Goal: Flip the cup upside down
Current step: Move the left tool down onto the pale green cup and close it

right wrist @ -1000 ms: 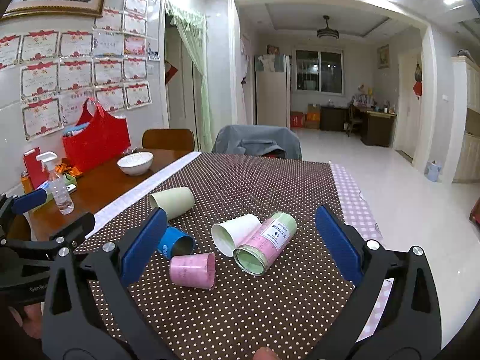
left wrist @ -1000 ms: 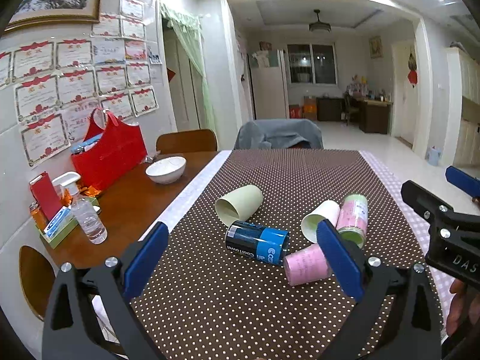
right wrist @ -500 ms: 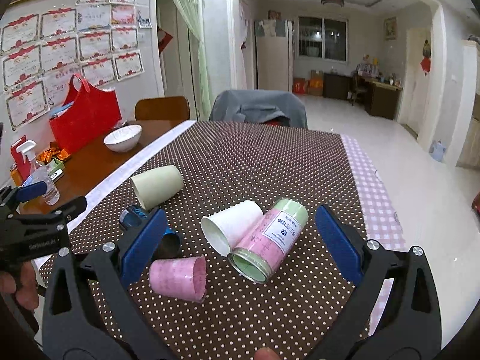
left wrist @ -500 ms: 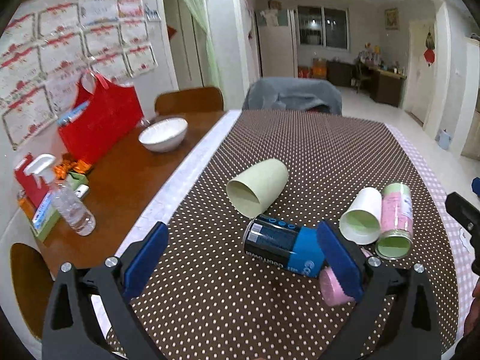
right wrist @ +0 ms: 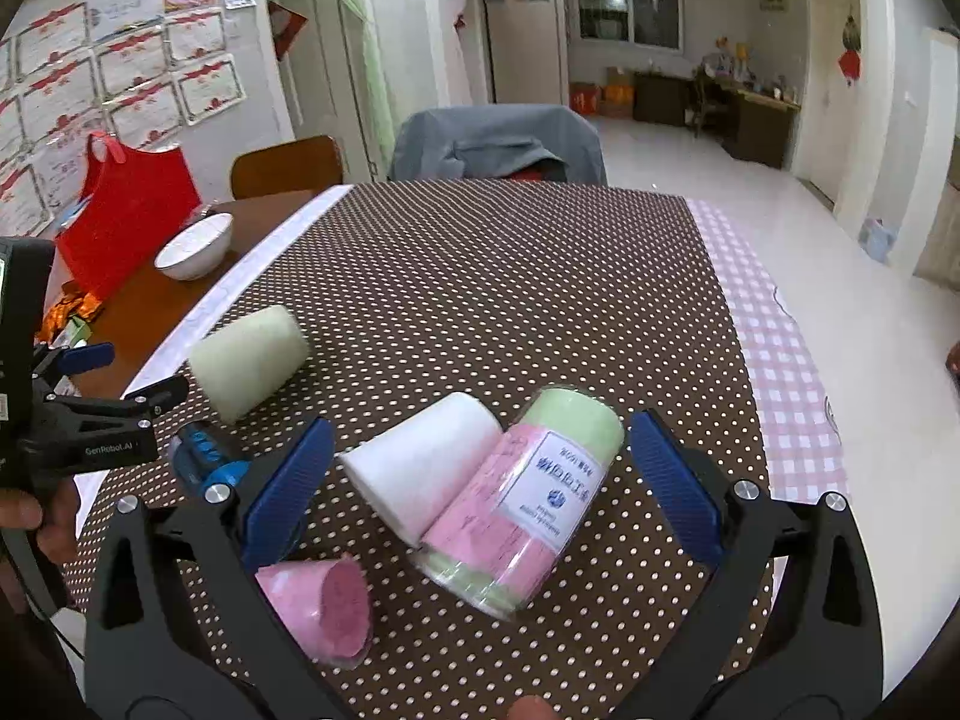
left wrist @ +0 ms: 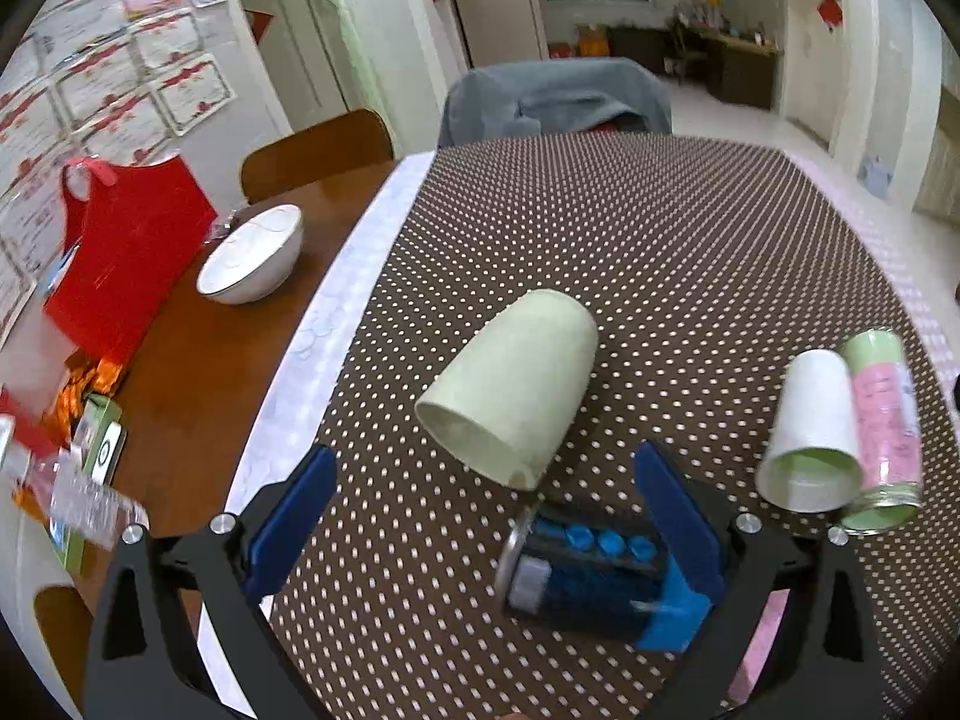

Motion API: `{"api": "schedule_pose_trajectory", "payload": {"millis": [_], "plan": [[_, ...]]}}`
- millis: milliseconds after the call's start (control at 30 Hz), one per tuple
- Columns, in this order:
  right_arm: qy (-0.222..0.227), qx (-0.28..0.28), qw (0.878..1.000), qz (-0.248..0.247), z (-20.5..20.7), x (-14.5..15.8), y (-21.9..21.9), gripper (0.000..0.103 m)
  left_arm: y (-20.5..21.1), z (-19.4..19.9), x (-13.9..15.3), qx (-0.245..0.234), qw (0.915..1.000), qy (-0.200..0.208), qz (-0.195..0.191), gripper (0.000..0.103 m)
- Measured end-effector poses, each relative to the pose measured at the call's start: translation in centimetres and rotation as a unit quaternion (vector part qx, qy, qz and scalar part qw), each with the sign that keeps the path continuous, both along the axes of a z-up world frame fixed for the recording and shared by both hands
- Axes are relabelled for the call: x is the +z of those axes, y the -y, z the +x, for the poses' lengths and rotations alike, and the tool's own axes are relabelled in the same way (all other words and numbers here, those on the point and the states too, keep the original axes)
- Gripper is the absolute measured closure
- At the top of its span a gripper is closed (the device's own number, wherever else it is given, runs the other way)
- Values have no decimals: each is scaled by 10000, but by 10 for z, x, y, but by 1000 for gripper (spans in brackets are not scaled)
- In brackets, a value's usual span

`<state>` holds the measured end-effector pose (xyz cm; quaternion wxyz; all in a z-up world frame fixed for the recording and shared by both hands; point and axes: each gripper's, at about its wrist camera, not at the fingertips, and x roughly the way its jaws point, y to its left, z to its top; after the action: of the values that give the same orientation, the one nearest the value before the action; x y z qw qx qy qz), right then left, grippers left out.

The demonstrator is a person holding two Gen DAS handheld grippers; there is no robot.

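Both tongs are spread wide and pinch nothing. The left gripper (left wrist: 483,519) hovers over the dotted brown tablecloth (left wrist: 660,228), and the pale green cup (left wrist: 510,384) lies on its side just ahead of the gap between its fingers, open mouth turned toward the camera, base pointing away. Nearer than that cup and toward the right finger lies a dark blue cup (left wrist: 591,576), also on its side, partly hidden behind that finger's pad. Off to the right of this gripper a white cup (left wrist: 810,432) and a pink-and-green cup (left wrist: 882,426) lie side by side, touching.

The right gripper (right wrist: 480,495) has that same pair between its fingers: the white cup (right wrist: 420,468) to the left, the pink-and-green one (right wrist: 522,498) against it. A pink cup (right wrist: 318,612) lies just below its left finger. A white bowl (left wrist: 252,264) and a red bag (left wrist: 126,252) sit on the bare wood, far left of both tongs
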<state>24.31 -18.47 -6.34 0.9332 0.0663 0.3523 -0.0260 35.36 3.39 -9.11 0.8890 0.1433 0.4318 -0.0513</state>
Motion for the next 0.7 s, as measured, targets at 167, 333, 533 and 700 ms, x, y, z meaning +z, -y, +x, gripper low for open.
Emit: {"api": "schedule_pose_trajectory", "payload": {"millis": [167,333,533,700], "plan": [[-159,-53,9999,-1,18,-9,4,6,-1,34,-17,-140,9992,-332,143,6],[-241,-57,9997,42,27,-15,5,6,5,57,-35,-482,9957,-772,163,6],[-310,-62,9995,44,34,-20,7,6,12,80,-49,-771,9904,-1137,154,6],[-311,-94,9995,56,37,-21,10,6,20,94,-66,-888,9854,-1437,193,6]]}}
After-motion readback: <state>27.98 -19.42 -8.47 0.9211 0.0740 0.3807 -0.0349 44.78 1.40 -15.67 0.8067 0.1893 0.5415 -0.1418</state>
